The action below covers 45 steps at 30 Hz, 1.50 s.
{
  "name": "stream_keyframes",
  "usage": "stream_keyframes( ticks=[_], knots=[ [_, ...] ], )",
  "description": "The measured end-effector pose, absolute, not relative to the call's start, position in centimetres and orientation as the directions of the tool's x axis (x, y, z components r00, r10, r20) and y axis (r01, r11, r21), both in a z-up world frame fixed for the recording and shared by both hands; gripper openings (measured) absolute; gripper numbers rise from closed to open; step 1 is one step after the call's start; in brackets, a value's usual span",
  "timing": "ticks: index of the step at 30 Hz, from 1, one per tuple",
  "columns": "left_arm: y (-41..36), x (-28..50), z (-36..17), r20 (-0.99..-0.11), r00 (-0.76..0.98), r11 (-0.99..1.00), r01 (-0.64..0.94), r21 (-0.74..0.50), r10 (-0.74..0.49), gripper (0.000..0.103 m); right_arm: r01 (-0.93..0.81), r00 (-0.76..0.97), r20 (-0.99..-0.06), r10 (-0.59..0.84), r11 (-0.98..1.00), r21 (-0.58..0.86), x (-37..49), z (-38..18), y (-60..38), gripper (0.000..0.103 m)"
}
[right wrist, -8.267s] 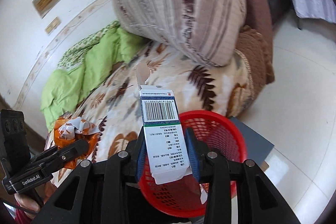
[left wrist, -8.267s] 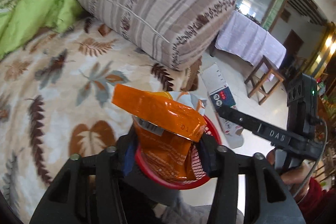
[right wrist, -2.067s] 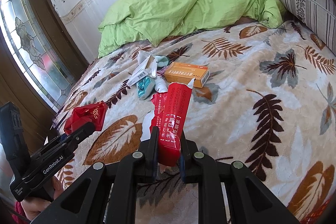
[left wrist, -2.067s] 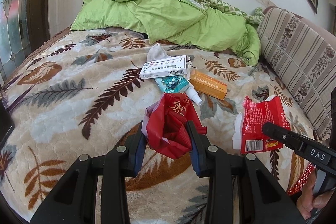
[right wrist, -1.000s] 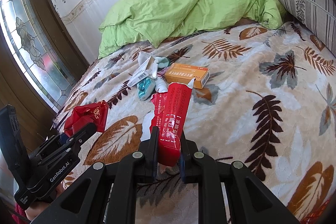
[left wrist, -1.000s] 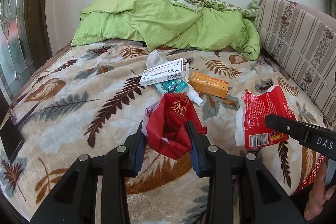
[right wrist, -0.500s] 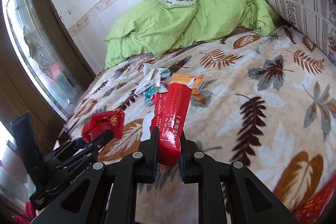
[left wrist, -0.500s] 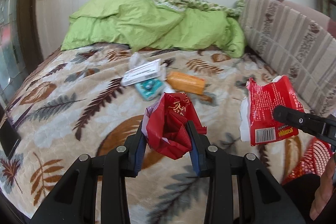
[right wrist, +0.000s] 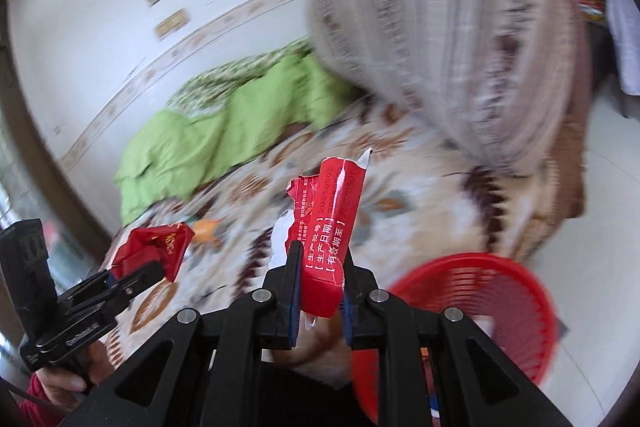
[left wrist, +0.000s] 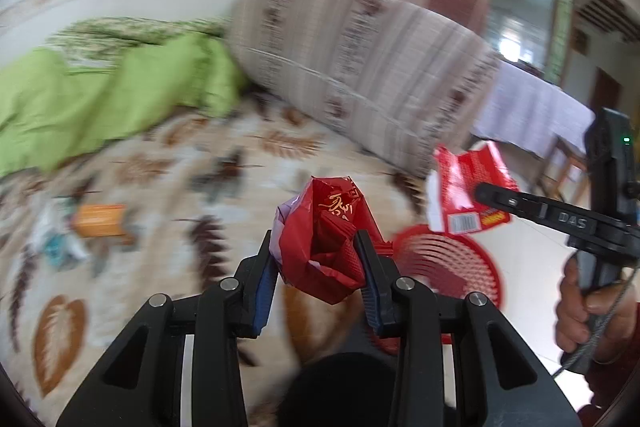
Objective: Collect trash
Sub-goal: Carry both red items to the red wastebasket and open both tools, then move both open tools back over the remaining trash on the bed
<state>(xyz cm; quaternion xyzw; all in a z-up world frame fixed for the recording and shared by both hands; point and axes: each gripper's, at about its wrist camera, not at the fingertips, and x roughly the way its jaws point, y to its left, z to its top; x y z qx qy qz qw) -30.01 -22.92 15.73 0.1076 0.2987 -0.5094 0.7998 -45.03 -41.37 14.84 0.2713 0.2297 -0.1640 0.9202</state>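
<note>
Red plastic mesh, the basket point(right wrist: 476, 307) sits on the pale floor at the edge of the bed point(left wrist: 168, 163). Both grippers hang in the air above the leaf-print blanket, close to the basket. The left gripper point(left wrist: 316, 259) is clamped tight on a crumpled red wrapper point(left wrist: 324, 239). The right gripper point(right wrist: 320, 283) pinches a flattened red packet point(right wrist: 332, 227) with white print, torn at the top, standing upright between its jaws. Behind them lie a green quilt point(right wrist: 208, 143) and a big striped bolster point(left wrist: 360, 67). An orange box point(left wrist: 100, 221) rests blurred on the blanket, well apart.
</note>
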Motion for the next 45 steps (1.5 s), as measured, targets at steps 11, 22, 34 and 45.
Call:
stream_keyframes(
  ticks=[11,22,34,45],
  knots=[
    [-33.9,-34.3,12.1,-0.701,0.047,0.299,0.923,-0.241,-0.711,0.065,0.622,0.736,-0.605,-0.303,0.656,0.427,-50.8,11.3,-47.6,0.044],
    [-28.6,-29.3,13.6,-0.664,0.18,0.441,0.863,-0.247,-0.725,0.07,0.586,0.755,-0.602,-0.261,0.68,0.44,-48.3,11.3,-46.9,0.054],
    [-17.6,-19.8,11.1,-0.692,0.373,0.696,0.668,-0.263,-0.619,0.07,0.38,0.765,-0.642,-0.046,0.837,0.393,-37.3,10.7,-38.9,0.054],
    [-4.9,-7.9,8.0,-0.701,0.575,0.902,0.339,-0.266,-0.422,0.07,0.177,0.71,-0.697,0.103,0.932,0.318,-26.3,10.8,-31.8,0.054]
  ],
)
